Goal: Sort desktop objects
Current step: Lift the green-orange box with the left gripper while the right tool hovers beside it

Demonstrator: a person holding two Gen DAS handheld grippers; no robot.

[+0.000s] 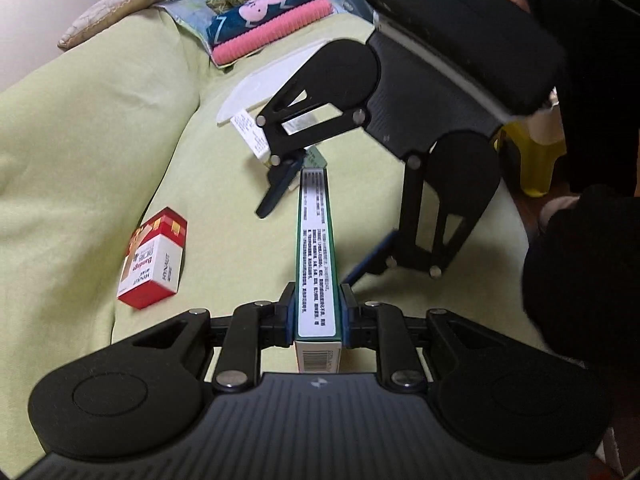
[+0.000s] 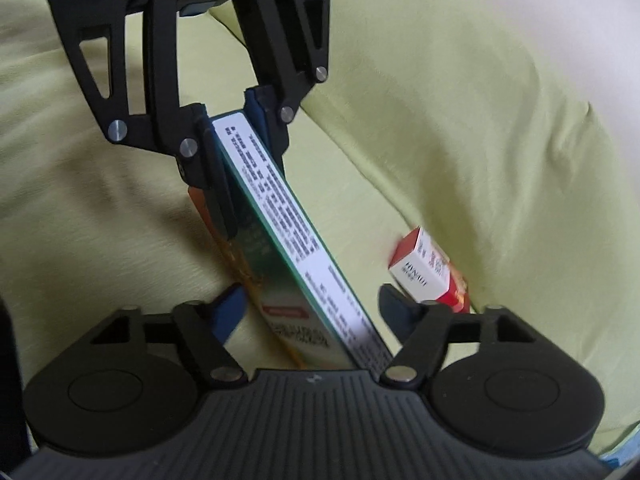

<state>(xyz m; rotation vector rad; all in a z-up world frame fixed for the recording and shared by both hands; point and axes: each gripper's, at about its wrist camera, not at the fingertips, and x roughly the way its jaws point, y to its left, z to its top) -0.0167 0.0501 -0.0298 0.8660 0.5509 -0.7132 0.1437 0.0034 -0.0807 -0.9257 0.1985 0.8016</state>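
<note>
On the far left of my left wrist view a red and white box lies on its side on the green sheet, well apart from everything else. Behind it, folded towels sit at the back edge. In the middle my left tongs are clamped on the near end of a long green and white box, held on edge and pointing away from me. Beyond it lie a small white box and a white sheet. To the right my right tongs stand wide, one finger on each side of the long box's far end, not touching it. My right wrist view shows the same: pads spread, the long box running between them up to the left tongs.
</note>
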